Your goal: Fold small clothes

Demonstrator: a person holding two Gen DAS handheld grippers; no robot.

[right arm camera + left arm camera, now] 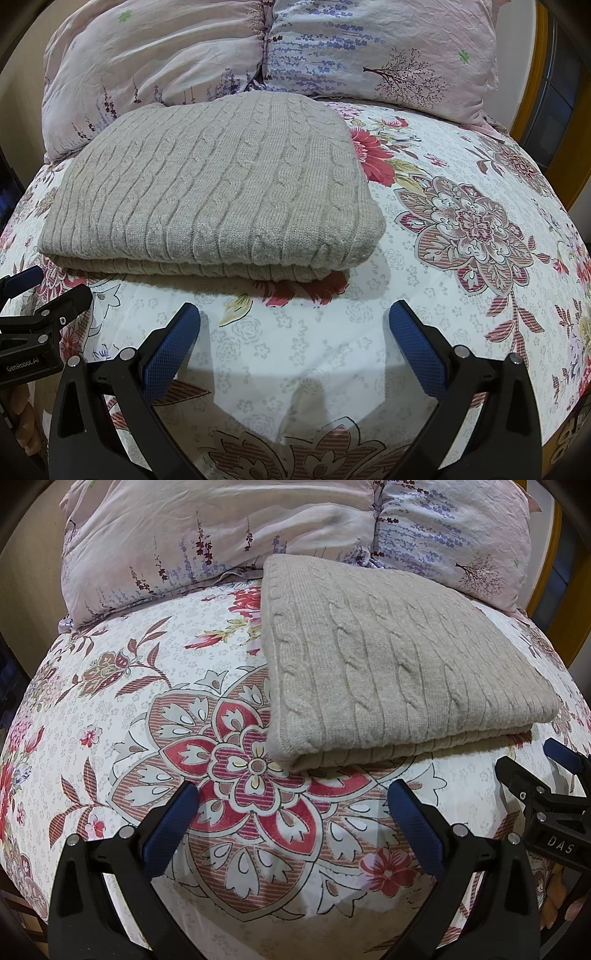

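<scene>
A beige cable-knit sweater [399, 664] lies folded in a flat rectangle on the floral bedspread [147, 709]; it also shows in the right wrist view [214, 188]. My left gripper [293, 794] is open and empty, just in front of the sweater's near left corner. My right gripper [294, 314] is open and empty, just in front of the sweater's near right edge. Each gripper shows at the edge of the other's view: the right gripper [546, 775] and the left gripper [40, 291].
Two lavender-print pillows [207, 542] [369, 48] lie behind the sweater at the head of the bed. A yellow-framed door or window [532, 88] stands to the right. The bedspread [461, 221] stretches to the right of the sweater.
</scene>
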